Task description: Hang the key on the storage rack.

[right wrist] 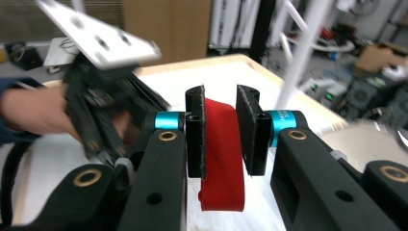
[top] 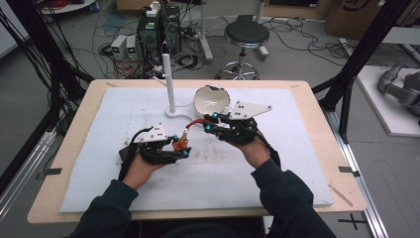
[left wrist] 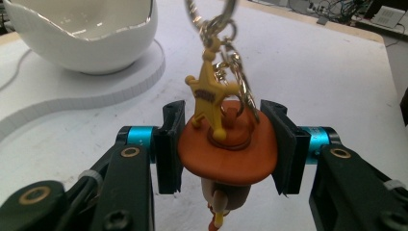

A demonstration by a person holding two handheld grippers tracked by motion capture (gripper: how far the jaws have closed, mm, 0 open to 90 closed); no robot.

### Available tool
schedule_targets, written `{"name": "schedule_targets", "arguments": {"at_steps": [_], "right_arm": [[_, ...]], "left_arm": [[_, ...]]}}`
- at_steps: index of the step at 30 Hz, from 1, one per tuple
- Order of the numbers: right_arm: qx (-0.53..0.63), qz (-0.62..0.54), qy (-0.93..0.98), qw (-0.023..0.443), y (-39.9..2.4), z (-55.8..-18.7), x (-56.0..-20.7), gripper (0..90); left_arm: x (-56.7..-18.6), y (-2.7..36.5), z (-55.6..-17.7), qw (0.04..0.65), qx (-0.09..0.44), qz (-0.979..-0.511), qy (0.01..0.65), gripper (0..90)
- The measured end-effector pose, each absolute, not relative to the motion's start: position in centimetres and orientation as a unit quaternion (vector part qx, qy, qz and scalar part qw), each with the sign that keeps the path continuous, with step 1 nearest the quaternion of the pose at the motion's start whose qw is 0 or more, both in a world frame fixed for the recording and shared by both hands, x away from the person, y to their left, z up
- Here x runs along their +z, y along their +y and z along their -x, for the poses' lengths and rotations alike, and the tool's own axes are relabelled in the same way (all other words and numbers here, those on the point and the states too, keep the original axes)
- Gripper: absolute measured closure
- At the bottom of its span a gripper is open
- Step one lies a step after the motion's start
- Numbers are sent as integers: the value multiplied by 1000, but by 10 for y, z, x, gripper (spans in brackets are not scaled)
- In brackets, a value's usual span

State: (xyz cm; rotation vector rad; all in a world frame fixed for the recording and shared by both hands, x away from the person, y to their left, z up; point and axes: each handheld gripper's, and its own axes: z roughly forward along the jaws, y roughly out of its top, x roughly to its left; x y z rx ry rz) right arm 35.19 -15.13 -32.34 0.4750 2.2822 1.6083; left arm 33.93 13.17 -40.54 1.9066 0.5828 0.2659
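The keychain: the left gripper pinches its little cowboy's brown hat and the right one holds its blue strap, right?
Not blue. The strap between the right gripper's jaws is red, as the right gripper view shows. The left gripper does pinch the brown hat.

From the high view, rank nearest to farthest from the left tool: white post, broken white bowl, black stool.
1. White post, just beyond the left tool, on the mat.
2. Broken white bowl, farther right.
3. Black stool, on the floor past the table.

Dark navy sleeves (top: 106, 210) cover both forearms. Each black claw (left wrist: 226, 144) carries cyan collars, brass-ringed screws, black cable and a grey three-cornered plate (top: 250, 110).
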Motion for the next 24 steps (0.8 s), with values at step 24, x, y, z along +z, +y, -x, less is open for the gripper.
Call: {"name": "schedule_targets", "arguments": {"at_steps": [24], "right_arm": [[566,-273,765,139,-219,-364,-366,557]], "left_arm": [[-281,153,-391,491,141,-825,241,536]]}}
